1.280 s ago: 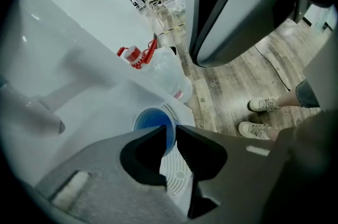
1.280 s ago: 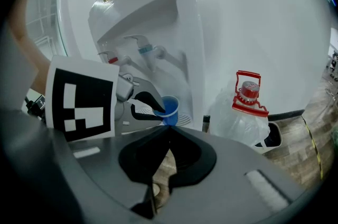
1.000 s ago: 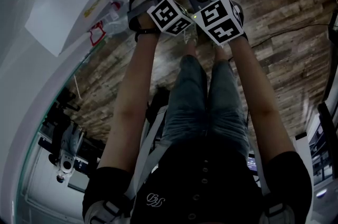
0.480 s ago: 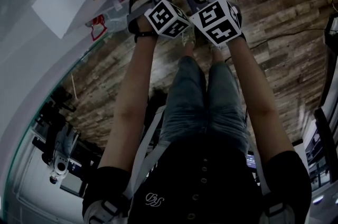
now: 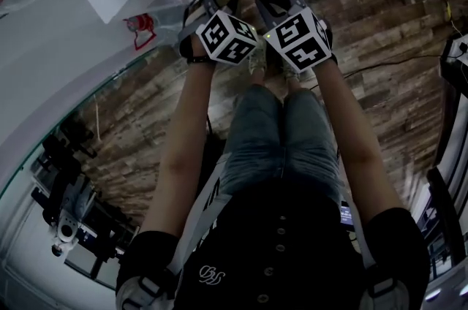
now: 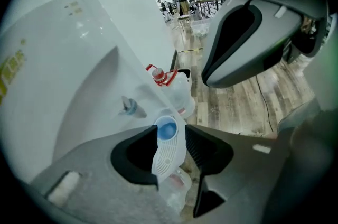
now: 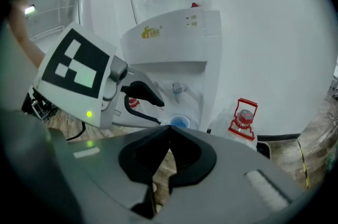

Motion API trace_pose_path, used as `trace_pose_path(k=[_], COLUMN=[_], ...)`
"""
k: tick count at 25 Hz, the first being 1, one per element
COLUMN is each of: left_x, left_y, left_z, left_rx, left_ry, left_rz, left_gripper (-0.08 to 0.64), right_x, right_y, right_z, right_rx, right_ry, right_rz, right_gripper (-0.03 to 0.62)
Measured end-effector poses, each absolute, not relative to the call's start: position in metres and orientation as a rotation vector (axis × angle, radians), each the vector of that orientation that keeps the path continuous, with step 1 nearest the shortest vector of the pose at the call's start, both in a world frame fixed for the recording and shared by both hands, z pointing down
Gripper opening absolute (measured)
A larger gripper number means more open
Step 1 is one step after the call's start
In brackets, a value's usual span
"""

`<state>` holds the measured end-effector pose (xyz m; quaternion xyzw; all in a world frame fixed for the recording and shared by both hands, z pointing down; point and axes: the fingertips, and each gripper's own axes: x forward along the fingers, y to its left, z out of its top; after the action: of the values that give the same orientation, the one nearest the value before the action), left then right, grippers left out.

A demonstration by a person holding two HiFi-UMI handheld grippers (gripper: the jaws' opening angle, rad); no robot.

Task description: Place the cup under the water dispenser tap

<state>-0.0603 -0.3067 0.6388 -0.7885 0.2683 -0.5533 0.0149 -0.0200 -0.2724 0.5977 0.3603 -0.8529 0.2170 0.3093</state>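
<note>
The left gripper (image 6: 170, 133), its jaws having just been spreading wide and empty, faced the blue cup (image 6: 167, 128) at twelve o'clock on the dispenser tray (image 6: 167, 157) under the tap (image 6: 128, 106), and the right gripper (image 7: 169, 128) had its jaws pressed together.

Arms (image 5: 179, 148) stretched out, side by side.
The left gripper (image 6: 171, 138) had just been opening, jaws empty; the right gripper (image 7: 169, 130) had its jaws together.

Water dispenser (image 7: 174, 48): smooth, glossy white plastic housing. Floor (image 5: 380, 9): matt wood-grain planks. Jug (image 7: 224, 130) at the dispenser's 3 o'clock: clear glossy plastic, red plastic cap.
</note>
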Motion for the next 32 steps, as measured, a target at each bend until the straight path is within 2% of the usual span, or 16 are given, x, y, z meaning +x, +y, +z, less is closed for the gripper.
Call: trace_pose_path(k=[21, 32], left_x=[-0.058, -0.062], left_y=[-0.247, -0.225], left_z=[0.482, 0.427], left_rx=[-2.881, -2.965], left_ry=[1.261, 1.440], left_rz=[-1.287, -1.069], left_gripper=[0.166, 0.166], right_x=[-0.021, -0.022], right_y=[-0.224, -0.206], right_z=[0.474, 0.424], right_rx=[0.999, 0.959], right_ry=[-2.345, -2.410], right_rz=[0.528, 0.501], right_gripper=[0.000, 0.000])
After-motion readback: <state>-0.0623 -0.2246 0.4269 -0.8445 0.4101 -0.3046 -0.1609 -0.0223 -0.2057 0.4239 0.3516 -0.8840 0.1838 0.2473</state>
